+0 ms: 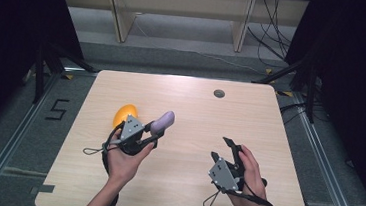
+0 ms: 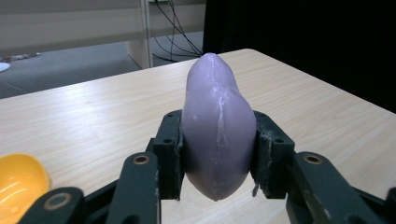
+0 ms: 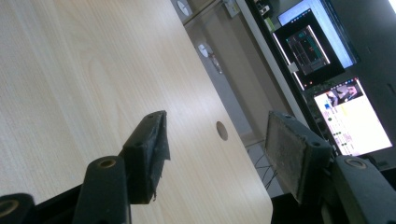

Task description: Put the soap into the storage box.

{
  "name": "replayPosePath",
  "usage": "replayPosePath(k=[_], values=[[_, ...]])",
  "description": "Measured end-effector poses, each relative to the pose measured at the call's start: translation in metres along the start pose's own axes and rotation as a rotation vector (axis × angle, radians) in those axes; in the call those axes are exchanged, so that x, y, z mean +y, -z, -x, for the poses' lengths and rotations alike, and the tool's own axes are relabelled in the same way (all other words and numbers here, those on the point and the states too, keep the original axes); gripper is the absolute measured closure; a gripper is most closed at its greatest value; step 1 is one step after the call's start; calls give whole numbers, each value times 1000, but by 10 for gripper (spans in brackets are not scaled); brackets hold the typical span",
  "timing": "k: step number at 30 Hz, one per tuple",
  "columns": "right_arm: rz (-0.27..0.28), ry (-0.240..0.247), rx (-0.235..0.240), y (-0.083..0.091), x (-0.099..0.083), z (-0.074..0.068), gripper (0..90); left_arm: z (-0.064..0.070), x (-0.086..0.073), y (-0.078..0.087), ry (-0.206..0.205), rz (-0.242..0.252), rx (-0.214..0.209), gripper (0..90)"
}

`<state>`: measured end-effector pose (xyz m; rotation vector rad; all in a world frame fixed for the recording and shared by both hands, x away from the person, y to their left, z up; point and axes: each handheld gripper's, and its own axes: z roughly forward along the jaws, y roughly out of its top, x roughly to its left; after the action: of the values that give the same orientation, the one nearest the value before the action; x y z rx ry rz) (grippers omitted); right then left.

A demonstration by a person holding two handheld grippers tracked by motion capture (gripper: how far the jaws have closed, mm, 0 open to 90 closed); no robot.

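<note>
Left gripper [image 1: 154, 136], left of centre in the high view, clamps a pale purple eggplant-shaped object [image 1: 162, 122] between its jaws; in the left gripper view that object [image 2: 217, 126] stands pinched at mid-frame, its tip pointing up the frame. An orange rounded object [image 1: 125, 114] lies on the wooden table [image 1: 250, 119] just to the upper left of this gripper. Right gripper [image 1: 231, 146], lower right of centre, holds nothing, its jaws spread wide [image 3: 215, 149] over bare tabletop.
</note>
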<state>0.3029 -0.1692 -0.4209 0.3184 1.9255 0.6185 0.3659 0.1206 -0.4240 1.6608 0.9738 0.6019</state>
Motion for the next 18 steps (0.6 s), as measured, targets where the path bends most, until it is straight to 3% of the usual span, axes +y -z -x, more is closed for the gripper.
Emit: replayPosePath(k=[4,9,10,11,12,18], values=[[-9,10,1,-1,-2,2,401,-3,0,2,3,6,29,588],[-9,-22,-3,-2,-4,3,401,-7,0,4,-1,26,63,588],[-15,-26,16,-3,-5,4,401,-7,0,5,0,26,72,588],[-13,-21,-10,-2,-5,5,401,-8,0,6,2,27,75,588],[-18,-37,8,-2,-6,5,401,-9,0,6,5,34,82,588],[-19,-56,-4,-3,-9,8,399,-19,-1,9,20,51,122,588]])
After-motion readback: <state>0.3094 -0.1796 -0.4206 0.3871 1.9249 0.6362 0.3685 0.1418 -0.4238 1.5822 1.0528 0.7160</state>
